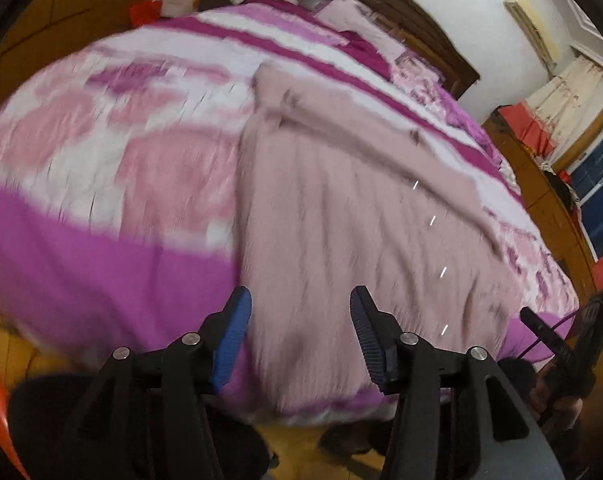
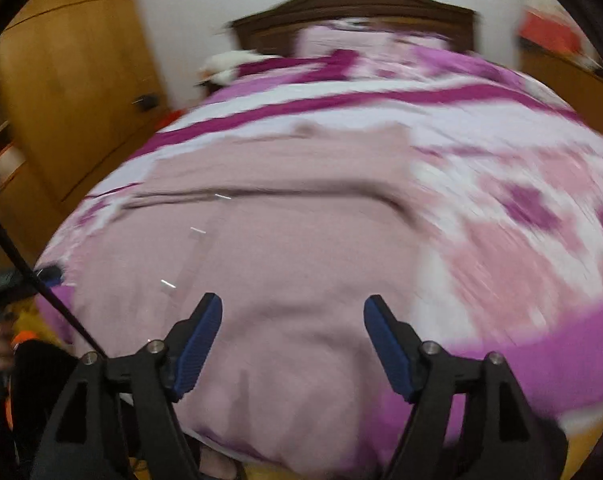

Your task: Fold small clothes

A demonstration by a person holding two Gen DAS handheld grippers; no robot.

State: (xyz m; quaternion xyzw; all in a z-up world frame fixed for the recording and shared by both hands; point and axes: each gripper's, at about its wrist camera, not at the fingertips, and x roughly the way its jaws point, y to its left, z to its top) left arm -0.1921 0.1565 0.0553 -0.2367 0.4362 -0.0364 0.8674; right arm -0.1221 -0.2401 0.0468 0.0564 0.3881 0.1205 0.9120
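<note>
Lying flat near the foot edge of the bed (image 1: 81, 272), a dusty-pink garment (image 1: 341, 220) is spread smooth on the purple-and-white cover, likely ready for a fold. Both the left gripper (image 1: 297, 332) and the right gripper (image 2: 292, 340) hover above it, fingers spread, holding nothing.

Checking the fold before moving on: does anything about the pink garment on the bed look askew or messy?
Slightly. The pink garment lies spread on the bedspread, but a folded-over band crosses its far part slantwise, with small creases. Motion blur hides finer detail. Nothing looks spilled or damaged.
</note>
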